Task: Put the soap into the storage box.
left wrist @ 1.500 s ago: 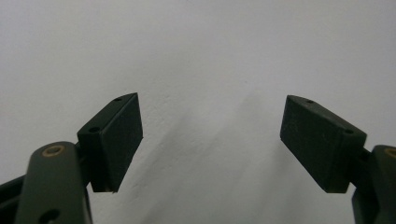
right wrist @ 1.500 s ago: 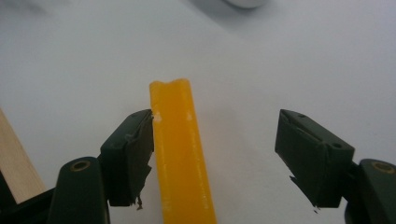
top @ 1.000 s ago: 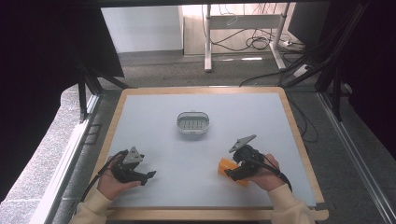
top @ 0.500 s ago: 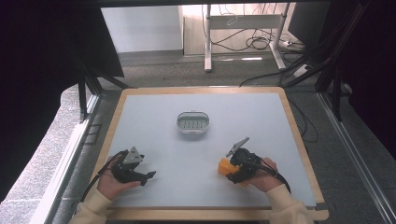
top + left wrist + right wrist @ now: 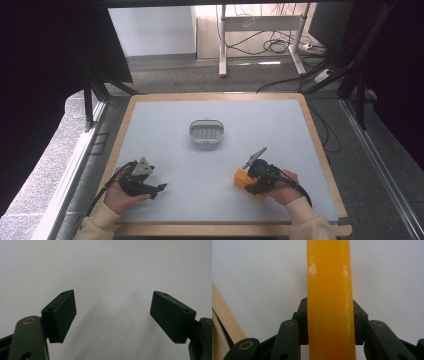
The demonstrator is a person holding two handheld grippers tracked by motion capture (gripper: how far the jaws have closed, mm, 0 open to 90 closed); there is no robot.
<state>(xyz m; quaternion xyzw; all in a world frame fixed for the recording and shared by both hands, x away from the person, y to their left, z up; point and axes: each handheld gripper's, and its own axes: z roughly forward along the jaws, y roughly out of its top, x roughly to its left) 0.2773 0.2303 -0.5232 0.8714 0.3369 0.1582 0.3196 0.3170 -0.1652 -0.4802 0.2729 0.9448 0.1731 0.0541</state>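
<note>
The grey table is mostly bare. Lower right in the high view, the right gripper has just been closing and now pinches the orange block across its narrow faces. It looks stiff, light and maybe waxy-slick, so grip mid-length. The left gripper is wide open.

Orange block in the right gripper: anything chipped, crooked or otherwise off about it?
Only small wear: the orange block has whitish scuffs near its upper edges. It sits straight and centred in the right gripper, whose jaws have just closed on it. Nothing is spilled on the table.
</note>
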